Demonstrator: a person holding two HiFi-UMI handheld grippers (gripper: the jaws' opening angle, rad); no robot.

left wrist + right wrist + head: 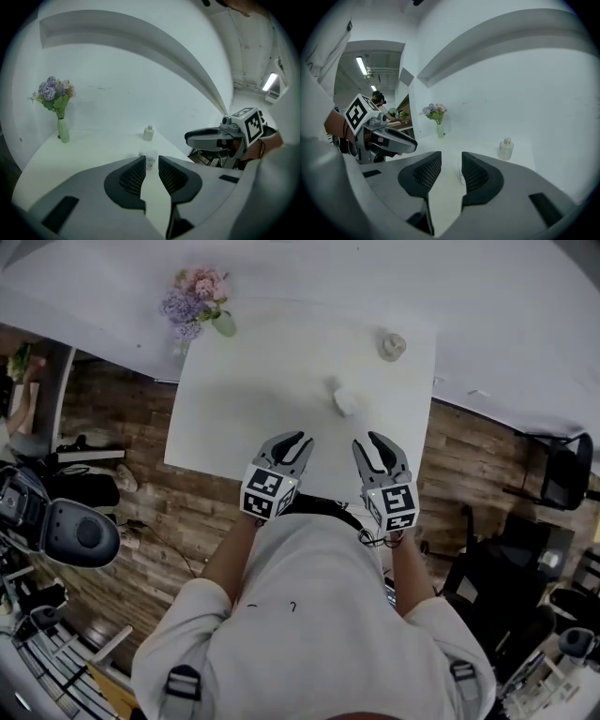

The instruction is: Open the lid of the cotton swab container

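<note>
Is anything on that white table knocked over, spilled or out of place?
Nothing stands out. The flower vase stands upright at the far left corner. The small bottle stands upright near the far right edge. The cotton swab container sits nearer the person. No spill or damage shows on the table.

The bare left forearm (228,559) and right forearm (413,568) reach forward. The grey-and-black left gripper (292,446) points toward one o'clock and the matching right gripper (371,448) toward eleven. They are side by side, each with jaws slightly apart and gripping nothing.
</note>
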